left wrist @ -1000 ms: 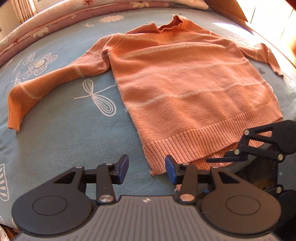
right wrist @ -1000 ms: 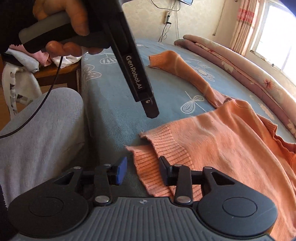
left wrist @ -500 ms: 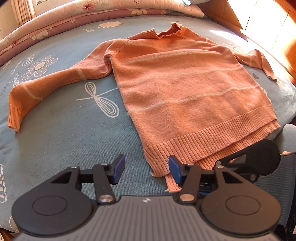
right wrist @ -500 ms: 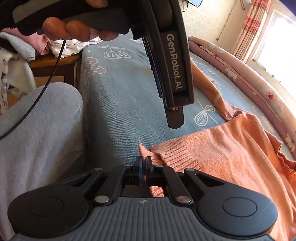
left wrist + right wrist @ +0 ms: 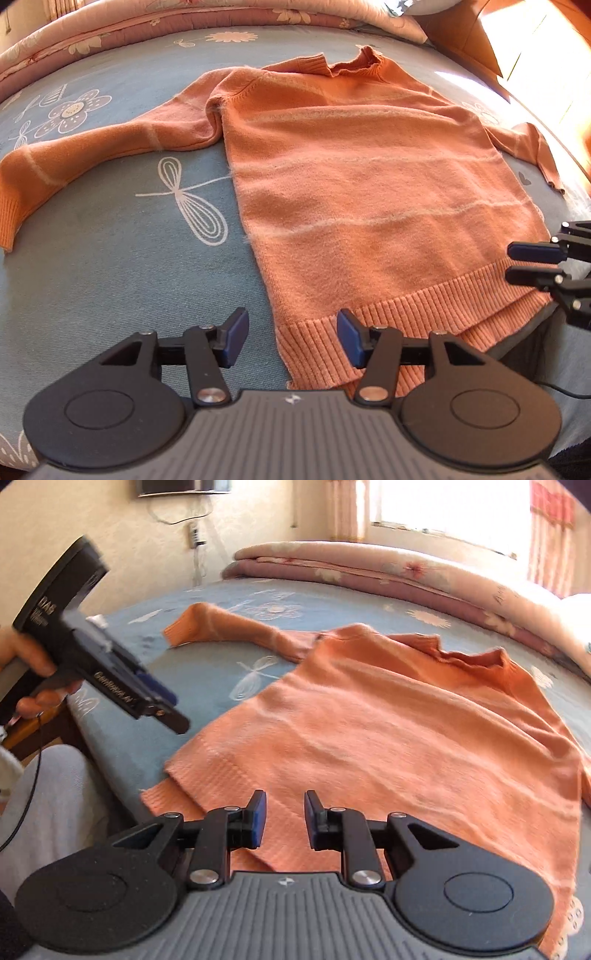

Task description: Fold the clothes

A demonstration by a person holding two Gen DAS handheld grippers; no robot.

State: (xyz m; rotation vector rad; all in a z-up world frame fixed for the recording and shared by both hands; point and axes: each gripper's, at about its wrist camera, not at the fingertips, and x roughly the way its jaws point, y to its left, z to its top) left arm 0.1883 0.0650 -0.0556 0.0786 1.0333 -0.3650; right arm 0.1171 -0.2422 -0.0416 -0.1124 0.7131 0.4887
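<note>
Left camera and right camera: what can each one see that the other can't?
Only the left camera shows the sweater's second sleeve, lying by the sunny bed edge. Only the right camera shows a window, a hand holding the left gripper, and a grey knee. Both show the orange sweater, the blue bedsheet and the folded quilt.

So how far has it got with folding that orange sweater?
Barely begun. Done: the orange sweater lies spread flat on the blue bedsheet, both sleeves out, no fold made. In hand: nothing; the left gripper and right gripper are both open, hovering at the ribbed hem. Left: fold in the sleeves, then fold the body.
</note>
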